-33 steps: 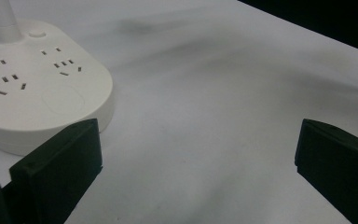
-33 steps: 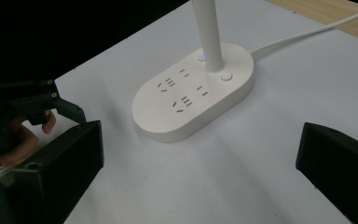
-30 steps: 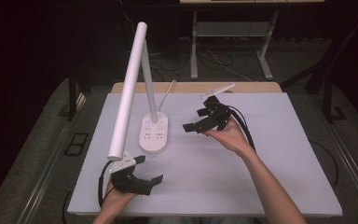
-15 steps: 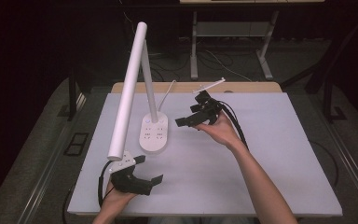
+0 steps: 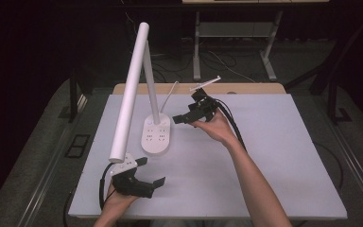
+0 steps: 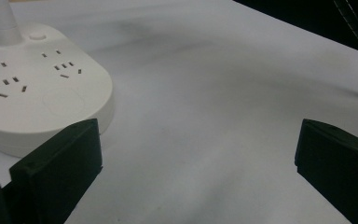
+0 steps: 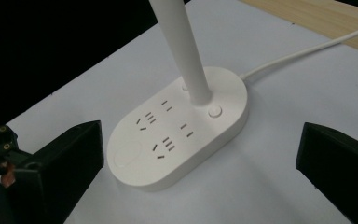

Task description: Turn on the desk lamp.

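Note:
A white desk lamp stands on the white table. Its oval base carries sockets, and a long white light bar slants down to the front left. My right gripper hovers open just right of the base and points at it. In the right gripper view the base, its post and a round button lie between the spread jaws. My left gripper rests open at the table's front left, below the bar's end. The left gripper view has the base at its left.
The lamp's white cable runs from the base to the table's far wooden edge. A black cable trails from my right gripper along the forearm. Dark floor and a metal stand lie beyond the table.
My right gripper has moved left, closer to the lamp base. The left gripper and the lamp have stayed put.

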Demonstrator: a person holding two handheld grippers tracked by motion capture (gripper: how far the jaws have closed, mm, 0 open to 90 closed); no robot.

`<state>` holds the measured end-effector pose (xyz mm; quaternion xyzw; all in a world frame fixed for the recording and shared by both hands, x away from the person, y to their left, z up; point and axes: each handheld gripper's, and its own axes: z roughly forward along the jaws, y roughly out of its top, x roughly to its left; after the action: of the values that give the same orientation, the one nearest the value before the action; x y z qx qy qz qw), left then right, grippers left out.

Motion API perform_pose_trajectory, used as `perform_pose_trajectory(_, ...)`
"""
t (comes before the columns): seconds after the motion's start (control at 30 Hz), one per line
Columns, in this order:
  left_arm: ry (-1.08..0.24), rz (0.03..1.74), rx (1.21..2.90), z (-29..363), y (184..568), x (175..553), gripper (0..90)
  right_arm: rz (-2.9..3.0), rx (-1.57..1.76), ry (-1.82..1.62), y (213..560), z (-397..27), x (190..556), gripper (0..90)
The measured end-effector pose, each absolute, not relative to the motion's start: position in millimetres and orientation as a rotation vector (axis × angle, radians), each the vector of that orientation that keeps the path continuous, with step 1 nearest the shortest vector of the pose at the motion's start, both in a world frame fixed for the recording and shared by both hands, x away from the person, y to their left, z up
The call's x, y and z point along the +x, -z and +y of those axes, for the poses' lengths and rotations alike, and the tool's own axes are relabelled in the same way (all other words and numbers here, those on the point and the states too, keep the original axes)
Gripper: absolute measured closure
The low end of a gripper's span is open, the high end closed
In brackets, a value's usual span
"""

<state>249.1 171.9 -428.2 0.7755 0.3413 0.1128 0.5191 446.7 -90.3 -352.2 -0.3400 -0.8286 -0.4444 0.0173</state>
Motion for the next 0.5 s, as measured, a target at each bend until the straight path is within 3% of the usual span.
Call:
perform_pose_trajectory(0.2,-0.278,0.816,1.859,173,428,249,0.0,-2.555,-1.085,1.398,356,-84,455,1.4)
perform_pose_trajectory(0.23,-0.278,0.818,1.857,173,428,250,0.0,-2.551,-1.08,1.396,357,-82,457,7.0)
perform_pose_trajectory(0.37,-0.279,0.819,1.853,174,428,250,0.0,-2.553,-1.086,1.382,360,-75,463,9.6)
perform_pose_trajectory(0.4,-0.279,0.819,1.853,174,428,250,0.0,-2.557,-1.076,1.383,361,-74,464,15.5)
perform_pose_trajectory(0.5,-0.28,0.821,1.849,174,428,250,0.0,-2.544,-1.083,1.397,364,-70,467,18.4)
